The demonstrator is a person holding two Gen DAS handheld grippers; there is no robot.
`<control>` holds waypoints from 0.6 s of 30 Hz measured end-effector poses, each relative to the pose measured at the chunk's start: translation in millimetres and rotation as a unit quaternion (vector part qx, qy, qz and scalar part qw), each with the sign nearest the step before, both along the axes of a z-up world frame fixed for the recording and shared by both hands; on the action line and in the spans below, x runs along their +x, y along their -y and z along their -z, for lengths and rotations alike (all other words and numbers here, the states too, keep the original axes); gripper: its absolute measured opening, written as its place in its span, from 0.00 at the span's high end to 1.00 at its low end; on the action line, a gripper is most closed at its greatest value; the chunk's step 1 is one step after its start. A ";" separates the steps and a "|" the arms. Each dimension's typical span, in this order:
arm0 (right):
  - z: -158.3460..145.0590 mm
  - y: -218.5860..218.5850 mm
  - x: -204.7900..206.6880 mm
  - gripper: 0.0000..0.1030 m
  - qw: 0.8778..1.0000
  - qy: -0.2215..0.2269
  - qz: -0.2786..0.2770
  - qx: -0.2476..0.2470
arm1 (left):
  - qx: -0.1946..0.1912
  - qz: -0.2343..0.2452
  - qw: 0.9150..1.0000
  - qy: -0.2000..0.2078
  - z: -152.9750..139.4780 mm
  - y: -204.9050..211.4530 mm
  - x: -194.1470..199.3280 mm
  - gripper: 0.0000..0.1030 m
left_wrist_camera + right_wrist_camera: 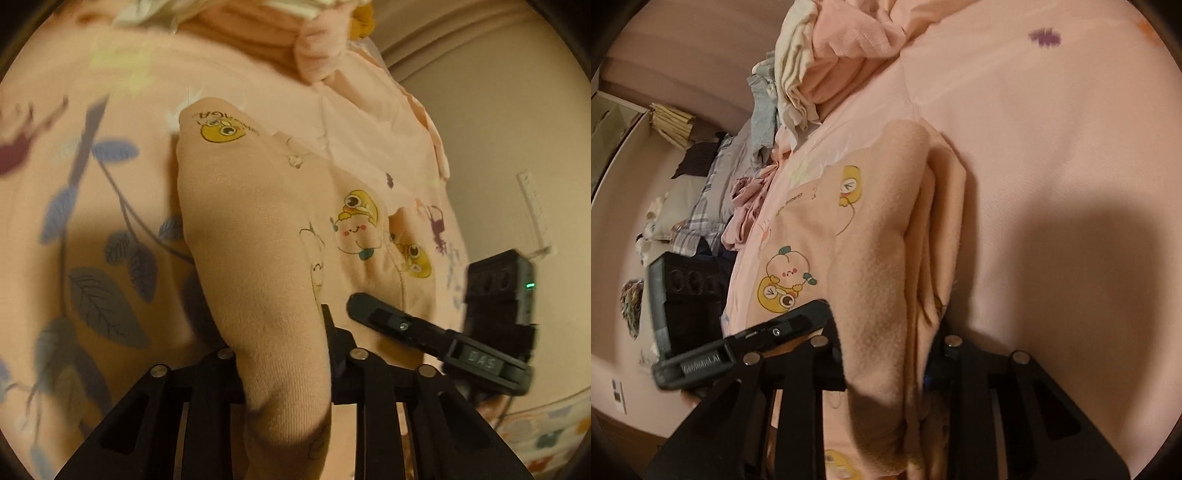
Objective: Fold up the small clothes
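Each pair of tongs, left tongs (284,369) and right tongs (886,365), is pinching a bunched fold of the peach printed garment (354,229), which trails forward from them onto the bed (1052,147). It looks soft, light and limp, likely to sag unless gripped at hems or corners.

Peach-pink small garment (255,236), soft knit, printed with yellow cartoon characters and a smiling peach figure. Lies on pink bed sheet, gathered into a raised lengthwise fold that runs away from each camera. In right wrist view the same garment (882,236) shows several stacked layers along its right edge; flat printed panel spreads to the left. Near end of the fold is bunched and lifted. Garment type not determinable.
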State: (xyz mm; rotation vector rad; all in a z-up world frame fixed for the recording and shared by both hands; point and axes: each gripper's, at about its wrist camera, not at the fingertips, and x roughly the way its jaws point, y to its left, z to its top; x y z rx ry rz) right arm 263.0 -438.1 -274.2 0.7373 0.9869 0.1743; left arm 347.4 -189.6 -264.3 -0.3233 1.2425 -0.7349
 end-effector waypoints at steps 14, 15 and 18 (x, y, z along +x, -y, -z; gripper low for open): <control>-187.6 -131.1 -90.2 0.75 0.983 0.170 -0.054 -0.049 | 0.014 -0.005 0.983 0.184 -203.7 -53.9 -112.1 0.79; -195.7 -142.1 -88.6 0.75 0.981 0.177 -0.057 -0.050 | 0.018 -0.010 0.980 0.197 -212.6 -56.0 -119.9 0.79; -215.6 -157.7 -99.6 0.75 0.977 0.196 -0.070 -0.054 | 0.023 -0.025 0.975 0.219 -231.4 -66.2 -138.5 0.79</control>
